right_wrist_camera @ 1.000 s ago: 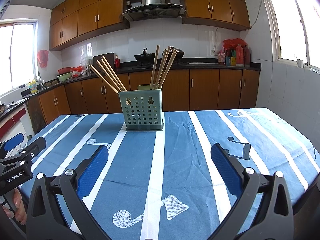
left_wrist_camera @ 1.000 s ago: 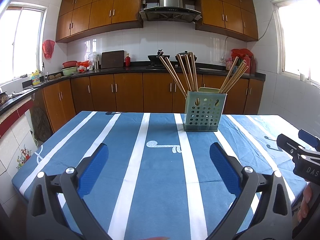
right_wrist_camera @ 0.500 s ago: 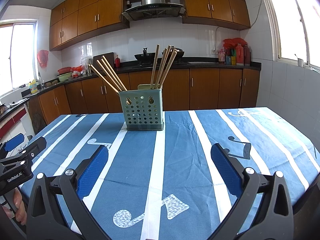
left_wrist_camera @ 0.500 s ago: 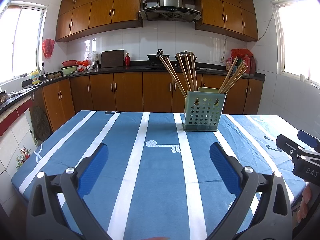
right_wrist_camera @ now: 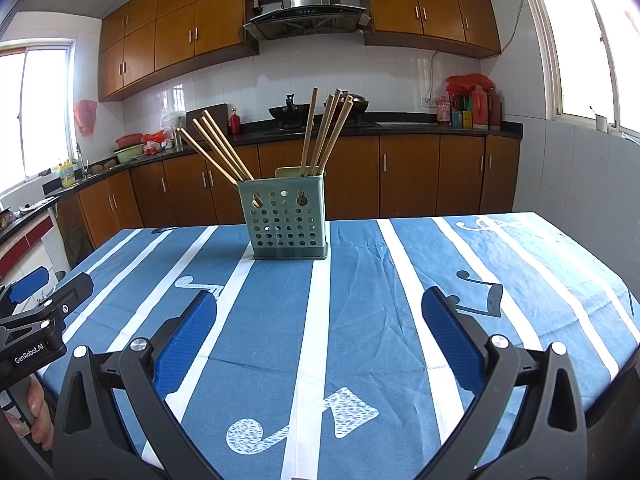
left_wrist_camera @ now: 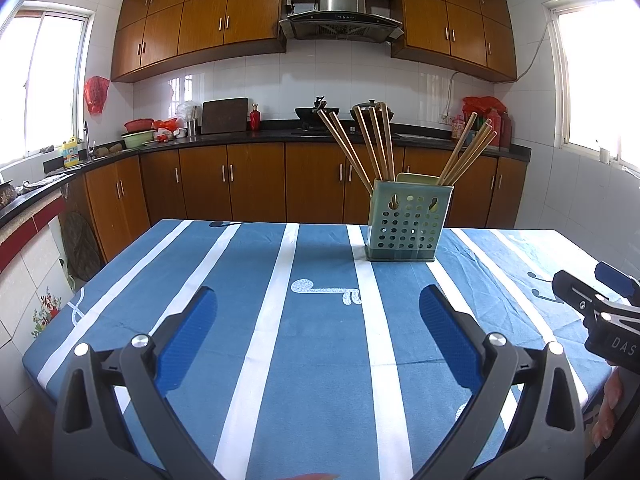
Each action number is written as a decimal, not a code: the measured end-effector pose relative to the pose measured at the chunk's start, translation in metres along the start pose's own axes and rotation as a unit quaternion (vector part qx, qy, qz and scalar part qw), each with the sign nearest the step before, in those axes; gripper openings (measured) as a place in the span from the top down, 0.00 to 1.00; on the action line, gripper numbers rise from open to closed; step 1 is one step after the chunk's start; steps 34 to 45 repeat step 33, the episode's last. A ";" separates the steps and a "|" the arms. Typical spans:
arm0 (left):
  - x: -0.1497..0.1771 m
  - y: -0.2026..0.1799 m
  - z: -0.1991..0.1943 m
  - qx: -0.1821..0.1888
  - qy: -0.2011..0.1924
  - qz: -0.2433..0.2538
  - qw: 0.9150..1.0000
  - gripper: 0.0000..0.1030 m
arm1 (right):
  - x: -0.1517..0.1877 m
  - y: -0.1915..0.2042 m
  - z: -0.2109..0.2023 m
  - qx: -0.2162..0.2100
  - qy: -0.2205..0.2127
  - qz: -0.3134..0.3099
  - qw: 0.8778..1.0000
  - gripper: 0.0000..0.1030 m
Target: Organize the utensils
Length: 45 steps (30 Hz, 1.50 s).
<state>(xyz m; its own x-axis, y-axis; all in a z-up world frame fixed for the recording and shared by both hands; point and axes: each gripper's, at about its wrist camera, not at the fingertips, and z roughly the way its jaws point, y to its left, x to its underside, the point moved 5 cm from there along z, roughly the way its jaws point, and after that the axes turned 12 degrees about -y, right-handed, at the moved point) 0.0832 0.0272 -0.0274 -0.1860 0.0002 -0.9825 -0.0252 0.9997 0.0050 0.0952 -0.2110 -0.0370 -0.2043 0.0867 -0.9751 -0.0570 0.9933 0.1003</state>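
We hold both tools back at the near edge of the table, over the blue striped cloth. The left gripper has its jaws spread wide with nothing between the blue pads; the right gripper is the same, wide apart and empty. The perforated green holder stands upright toward the far middle of the table, well apart from both tools, and every chopstick we can see is already in it. From the left view the chopsticks split into three bunches: one leaning left, one near upright in the middle, one leaning right. From the right view we make out only two bunches, one leaning left and one near vertical. Their long axes run up out of the holder, tips fanning outward above the rim. No loose utensil shows on the cloth in either view. We judge the sorting either finished or not yet started; if more remains, it is likely gathering the splayed bunches, but which compartment each sits in we cannot tell.
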 end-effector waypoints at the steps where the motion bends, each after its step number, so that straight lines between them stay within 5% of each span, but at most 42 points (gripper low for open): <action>1: 0.000 0.000 0.000 0.000 0.000 0.000 1.000 0.04 | 0.000 0.000 0.000 0.000 0.000 0.000 1.000 0.02; 45: 0.006 0.000 -0.001 -0.002 0.000 -0.001 1.000 0.04 | 0.003 0.003 -0.001 0.000 0.003 0.004 1.000 0.02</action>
